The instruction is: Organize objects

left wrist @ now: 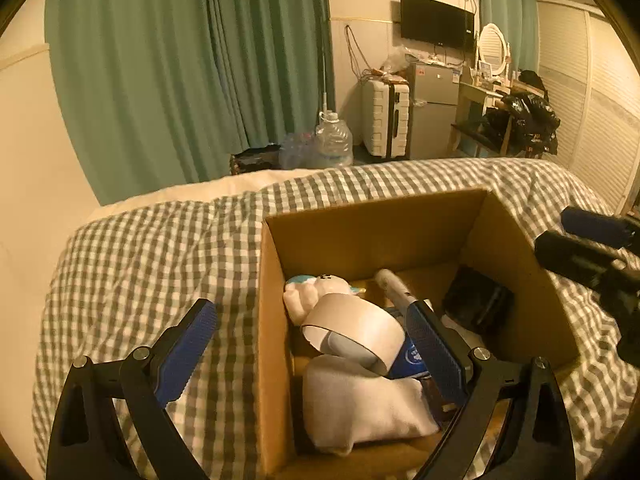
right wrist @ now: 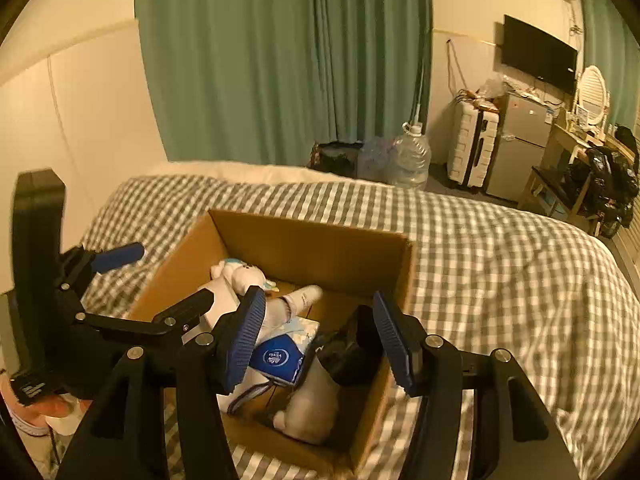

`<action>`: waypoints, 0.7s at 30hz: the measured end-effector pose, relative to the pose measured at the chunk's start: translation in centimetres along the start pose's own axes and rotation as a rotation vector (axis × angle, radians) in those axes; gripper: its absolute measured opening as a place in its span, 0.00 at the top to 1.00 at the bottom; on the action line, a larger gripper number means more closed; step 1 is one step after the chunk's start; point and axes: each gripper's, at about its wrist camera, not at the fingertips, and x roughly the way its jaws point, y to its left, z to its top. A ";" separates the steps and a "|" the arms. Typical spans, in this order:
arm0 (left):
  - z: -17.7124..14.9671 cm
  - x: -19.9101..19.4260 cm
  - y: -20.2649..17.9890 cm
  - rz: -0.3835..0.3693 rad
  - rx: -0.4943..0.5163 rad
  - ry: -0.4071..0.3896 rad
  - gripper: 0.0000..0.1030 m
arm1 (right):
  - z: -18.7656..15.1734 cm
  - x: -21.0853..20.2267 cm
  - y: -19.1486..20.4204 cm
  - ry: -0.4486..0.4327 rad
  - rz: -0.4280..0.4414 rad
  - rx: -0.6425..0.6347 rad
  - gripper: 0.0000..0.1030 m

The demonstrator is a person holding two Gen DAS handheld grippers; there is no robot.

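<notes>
I find the box [left wrist: 276, 320] open-topped on the checked bedcover [left wrist: 140, 248], near the bed's foot edge. Inside it lie a tape roll [left wrist: 360, 326] resting on a white cloth bundle [left wrist: 360, 404], a plush toy [left wrist: 316, 292] at the far left corner, a white bottle [left wrist: 394, 282] slanting toward the far wall, a blue packet [right wrist: 280, 358] under the roll, and a dark item [left wrist: 478, 304] against the right wall; I cannot tell what that item is.

My left gripper [left wrist: 316, 354] stands wide open and holds nothing: one blue pad [left wrist: 186, 350] is outside the box over the bedcover, the other inside it beside the roll. My right gripper [right wrist: 320, 340] is likewise spread wide and empty, straddling the box's near right wall, both pads above the contents.

Beyond the bed: green curtain [left wrist: 180, 72], water jug [left wrist: 334, 140], suitcase [left wrist: 386, 118], small fridge [left wrist: 434, 108], wall screen [left wrist: 436, 22]
</notes>
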 end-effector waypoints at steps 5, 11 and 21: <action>1.7 -5.5 -0.1 0.009 -0.017 -0.089 0.02 | 1.8 -5.1 0.2 -0.095 -0.048 -0.023 0.30; 3.1 -12.4 0.0 0.000 0.001 -0.185 0.01 | 3.2 -11.9 0.6 -0.219 -0.062 -0.018 0.18; 2.7 -21.3 -0.5 0.045 0.026 -0.349 0.00 | 3.0 -21.5 1.0 -0.371 -0.135 -0.024 0.03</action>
